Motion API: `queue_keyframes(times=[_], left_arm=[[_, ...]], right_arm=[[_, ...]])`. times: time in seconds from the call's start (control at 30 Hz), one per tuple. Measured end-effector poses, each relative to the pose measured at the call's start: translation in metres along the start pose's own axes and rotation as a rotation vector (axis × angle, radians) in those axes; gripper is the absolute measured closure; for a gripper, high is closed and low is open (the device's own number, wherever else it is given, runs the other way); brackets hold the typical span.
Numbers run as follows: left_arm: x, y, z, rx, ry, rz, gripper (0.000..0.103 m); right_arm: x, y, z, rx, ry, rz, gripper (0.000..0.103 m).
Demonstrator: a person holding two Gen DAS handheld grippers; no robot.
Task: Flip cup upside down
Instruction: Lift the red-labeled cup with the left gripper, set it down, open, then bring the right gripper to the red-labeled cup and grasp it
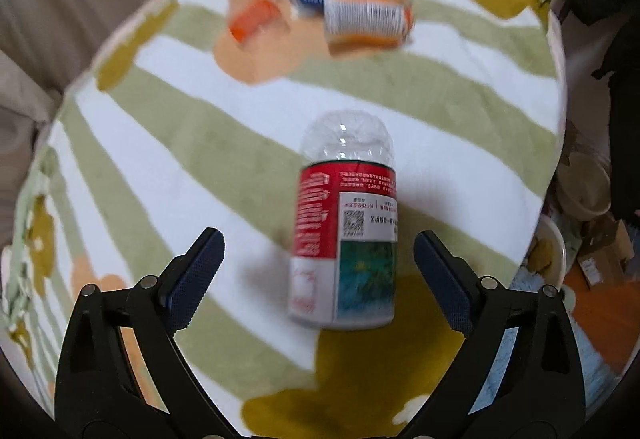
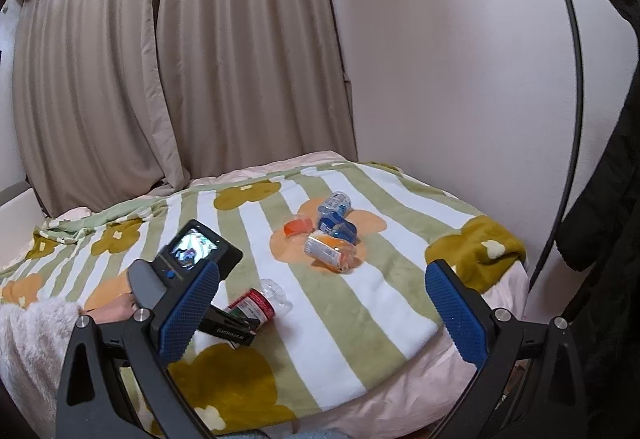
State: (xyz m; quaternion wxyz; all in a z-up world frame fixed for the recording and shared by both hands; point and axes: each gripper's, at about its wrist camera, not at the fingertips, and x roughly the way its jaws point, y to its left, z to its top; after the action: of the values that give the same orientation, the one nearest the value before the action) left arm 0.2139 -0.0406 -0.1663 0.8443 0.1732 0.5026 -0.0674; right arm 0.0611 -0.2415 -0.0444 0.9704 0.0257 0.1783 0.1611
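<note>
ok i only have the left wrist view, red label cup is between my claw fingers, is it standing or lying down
Observer: Lying on its side. In the right wrist view, the red-label cup rests on the blanket, with its clear end pointing away from the left claw.
Operator: where's the right claw
Observer: The right claw is open and empty. It is over the near edge of the bed and touches nothing.
Operator: what's holding the left one
Observer: A hand in a fuzzy pale sleeve.
</note>
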Motion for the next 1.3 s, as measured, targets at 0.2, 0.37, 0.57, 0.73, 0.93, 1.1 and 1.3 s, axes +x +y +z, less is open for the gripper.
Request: queue_keyframes(times=[0.2,0.37,0.57,0.73,0.93,1.1,1.3], left_arm=[[-0.065,0.020,-0.023,-0.037,-0.154,0.011,0.000],[-0.107,0.038,-0.051,-0.045,-0.257,0.025,0.000],[-0.127,0.065,-0.090,-0.082,-0.318,0.047,0.000],[-0.123,0.086,-0.110,-0.100,-0.312,0.060,0.000],[-0.112,0.103,-0.122,-0.104,-0.297,0.039,0.000],[-0.103,0.108,-0.122,-0.115,-0.288,0.000,0.000],[-0.097,0.106,-0.121,-0.103,-0.281,-0.031,0.000]], right_arm=[[0.012,0.016,0.032,0.029,0.037,0.077,0.000],[0.054,0.039,0.050,0.078,0.195,0.147,0.000],[0.145,0.053,0.031,0.221,0.522,0.169,0.000],[0.224,0.056,-0.013,0.387,0.744,0.123,0.000],[0.277,0.057,-0.057,0.525,0.849,0.048,0.000],[0.292,0.055,-0.075,0.575,0.882,0.024,0.012],[0.307,0.045,-0.089,0.635,0.912,0.004,0.028]])
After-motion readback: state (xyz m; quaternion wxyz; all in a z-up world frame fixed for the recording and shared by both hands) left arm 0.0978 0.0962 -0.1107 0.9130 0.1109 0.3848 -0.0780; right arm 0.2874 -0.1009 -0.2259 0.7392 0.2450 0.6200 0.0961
